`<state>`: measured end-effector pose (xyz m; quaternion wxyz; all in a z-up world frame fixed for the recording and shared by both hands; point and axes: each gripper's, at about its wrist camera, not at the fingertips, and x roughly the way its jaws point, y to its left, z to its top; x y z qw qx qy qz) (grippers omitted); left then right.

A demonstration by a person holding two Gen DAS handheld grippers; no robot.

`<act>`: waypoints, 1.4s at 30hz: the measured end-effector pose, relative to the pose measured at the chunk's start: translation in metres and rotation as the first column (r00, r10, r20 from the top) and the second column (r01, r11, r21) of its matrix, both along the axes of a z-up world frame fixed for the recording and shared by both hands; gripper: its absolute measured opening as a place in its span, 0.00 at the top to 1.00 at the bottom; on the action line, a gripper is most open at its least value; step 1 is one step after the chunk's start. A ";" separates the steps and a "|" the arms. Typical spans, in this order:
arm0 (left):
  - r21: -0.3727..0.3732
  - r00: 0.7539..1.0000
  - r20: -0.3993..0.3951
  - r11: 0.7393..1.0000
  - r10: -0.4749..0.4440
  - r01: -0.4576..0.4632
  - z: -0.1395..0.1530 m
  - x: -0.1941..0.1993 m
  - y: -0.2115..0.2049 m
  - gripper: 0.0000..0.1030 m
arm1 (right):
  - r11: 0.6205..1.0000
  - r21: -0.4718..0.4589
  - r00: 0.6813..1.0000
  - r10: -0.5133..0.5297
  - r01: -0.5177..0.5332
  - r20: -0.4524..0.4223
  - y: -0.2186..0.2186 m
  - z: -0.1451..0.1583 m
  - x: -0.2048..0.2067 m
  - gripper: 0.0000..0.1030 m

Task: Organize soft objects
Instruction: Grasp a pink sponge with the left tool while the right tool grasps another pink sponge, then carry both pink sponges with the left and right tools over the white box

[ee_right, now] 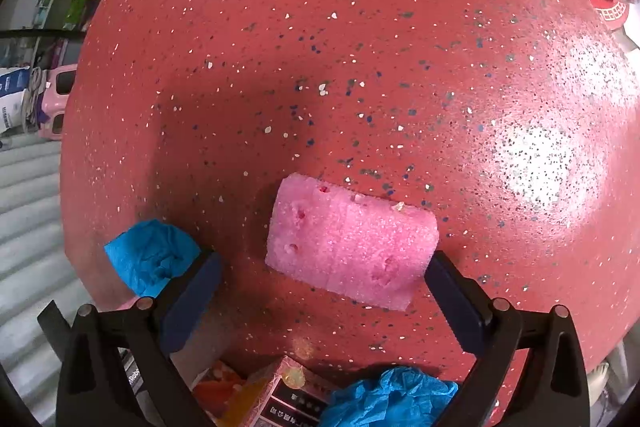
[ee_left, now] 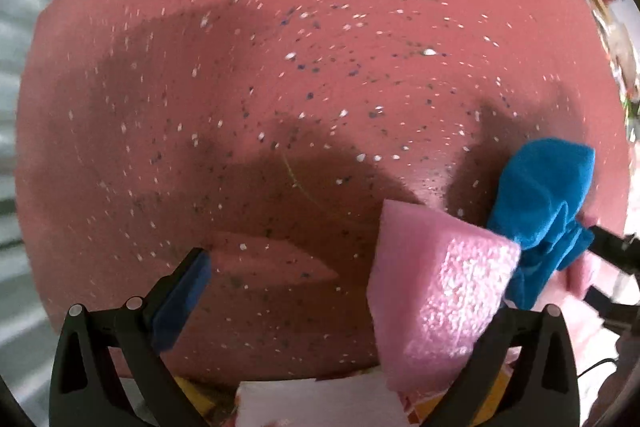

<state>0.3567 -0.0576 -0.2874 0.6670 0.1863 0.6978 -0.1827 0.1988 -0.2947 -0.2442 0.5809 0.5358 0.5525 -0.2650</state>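
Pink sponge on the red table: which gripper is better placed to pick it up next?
Right. The right gripper is open with the pink sponge lying between its fingers on the red table. The left gripper faces mostly bare table.

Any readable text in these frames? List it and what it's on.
Nothing reads cleanly.
Dark box, bottom edge of right wrist view: printed characters, upside down, too blurred to quote.
Black item by the right gripper's left finger: partial letters, cut off, illegible.
White bag, far left background: blue print, too small.
Left wrist view: no text.
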 end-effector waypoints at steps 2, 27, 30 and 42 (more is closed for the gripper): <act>0.011 1.000 0.005 1.000 0.009 -0.009 0.000 0.002 0.005 0.00 | 1.000 0.005 1.000 -0.005 0.005 -0.001 -0.004 -0.002 0.001 0.01; -0.001 0.987 0.156 1.000 -0.027 0.027 0.059 0.009 -0.003 0.50 | 0.995 -0.022 0.995 0.100 -0.100 0.018 -0.006 0.023 -0.022 0.31; 0.011 0.988 0.157 1.000 -0.013 0.012 0.058 0.011 0.001 0.50 | 0.994 -0.036 0.994 0.107 -0.106 0.027 -0.007 0.029 -0.028 0.31; -0.071 0.978 0.205 0.997 0.034 -0.020 0.107 0.001 0.042 0.50 | 0.989 -0.048 0.986 0.147 -0.143 0.083 -0.002 0.068 -0.050 0.31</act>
